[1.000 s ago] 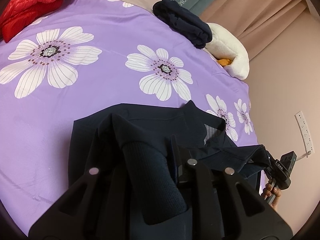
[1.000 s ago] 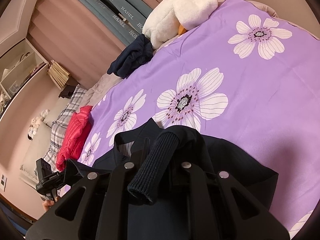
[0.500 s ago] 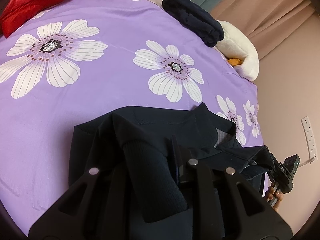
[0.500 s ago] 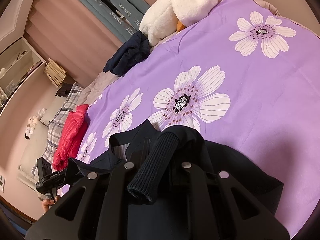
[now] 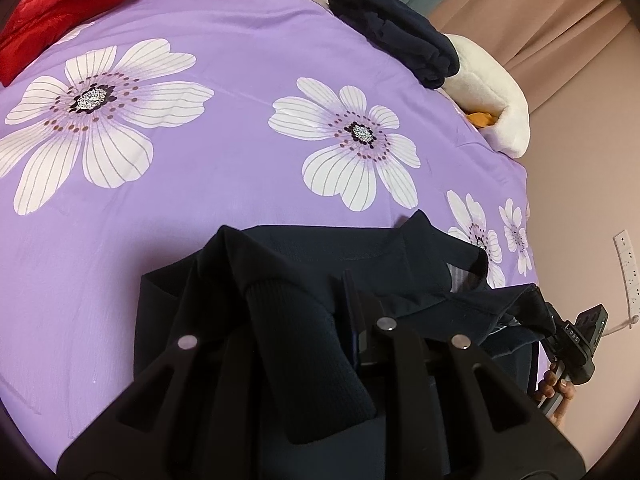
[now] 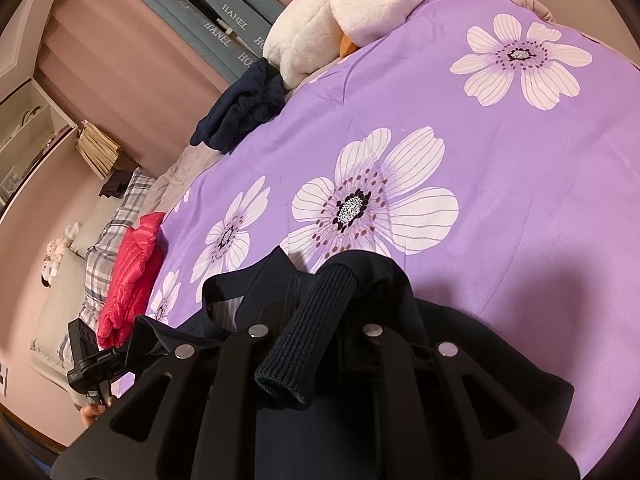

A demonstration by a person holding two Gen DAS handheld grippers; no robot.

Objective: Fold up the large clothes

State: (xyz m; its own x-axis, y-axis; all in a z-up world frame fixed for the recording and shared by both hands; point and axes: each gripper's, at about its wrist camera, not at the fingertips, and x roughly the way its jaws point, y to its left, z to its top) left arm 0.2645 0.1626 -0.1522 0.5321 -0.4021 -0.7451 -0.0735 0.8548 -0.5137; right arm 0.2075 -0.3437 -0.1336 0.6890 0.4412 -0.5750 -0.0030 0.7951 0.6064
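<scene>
Left wrist view: the left gripper (image 5: 320, 320) is clamped on the dark jacket (image 5: 304, 264), a ribbed cuff (image 5: 304, 344) draped between its fingers.
Right wrist view: the right gripper (image 6: 316, 320) is clamped on the same jacket (image 6: 460, 340), another ribbed cuff (image 6: 308, 332) hanging between its fingers.
Jacket: it is bunched at the near edge of the bed, its far part resting on the purple flowered cover (image 5: 240, 152) and its near part held by both grippers.
Stretched edge: a strip of jacket cloth runs taut between the two grippers, seen at the right in the left view and at the left in the right view.
Open room: the middle of the cover beyond the jacket is bare, from the jacket's far edge to the things along the head end.
Far edge of bed: a folded dark garment (image 5: 396, 32) lies touching a white plush toy (image 5: 492, 88); a red padded jacket (image 5: 60, 4) lies well apart at the other corner.
Only in left view: a wall socket strip (image 5: 626, 260) on the pink wall, and the right gripper (image 5: 576, 340) with fingers of a hand (image 5: 554, 384) below it.
Only in right view: a checked pillow (image 6: 108, 232), a shelf unit (image 6: 28, 136), small soft toys (image 6: 56, 248), and the left gripper (image 6: 96, 360) side-on.
Both views: pink curtains (image 6: 132, 64) and grey lettered rolls (image 6: 224, 28) stand behind the bed.
</scene>
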